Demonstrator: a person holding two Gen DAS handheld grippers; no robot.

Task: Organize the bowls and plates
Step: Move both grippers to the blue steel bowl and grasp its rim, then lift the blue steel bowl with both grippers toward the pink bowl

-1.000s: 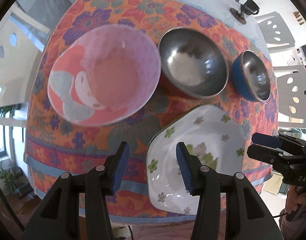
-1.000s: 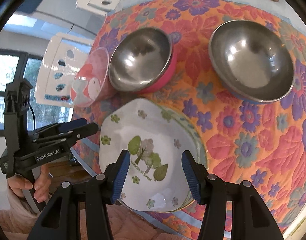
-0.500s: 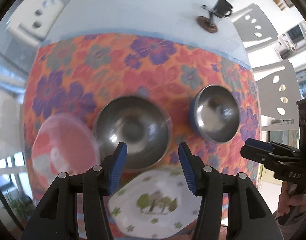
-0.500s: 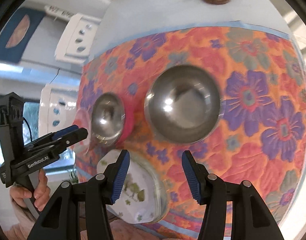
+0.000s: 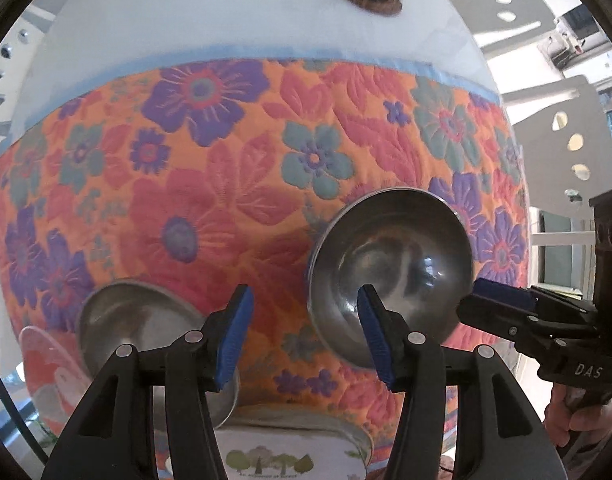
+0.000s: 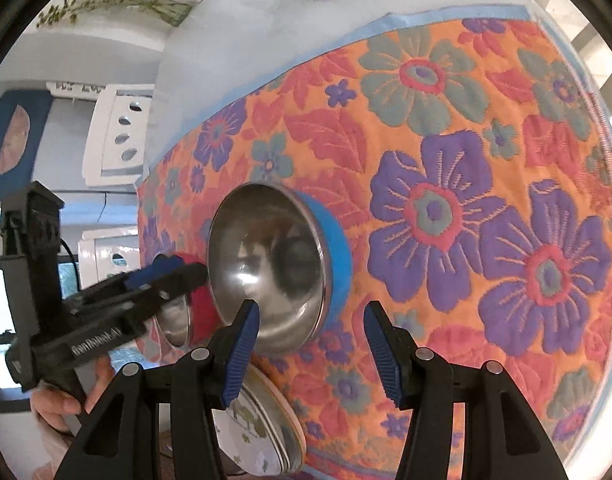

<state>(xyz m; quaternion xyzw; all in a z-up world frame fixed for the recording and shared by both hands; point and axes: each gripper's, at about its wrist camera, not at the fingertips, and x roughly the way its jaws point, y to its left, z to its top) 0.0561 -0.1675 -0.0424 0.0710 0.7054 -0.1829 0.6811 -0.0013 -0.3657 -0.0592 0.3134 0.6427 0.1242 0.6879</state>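
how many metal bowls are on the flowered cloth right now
2. The blue-sided metal bowl sits to the right on the flowered cloth; the red-sided metal bowl sits to the left, partly behind the left gripper. Others may lie out of view.

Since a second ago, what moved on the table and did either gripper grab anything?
Both grippers advanced from over the white tree-print plate toward the steel bowls: left gripper now between them, right gripper at the blue-sided bowl. Both stay open and empty. Bowls, plate and floral cloth kept their places.
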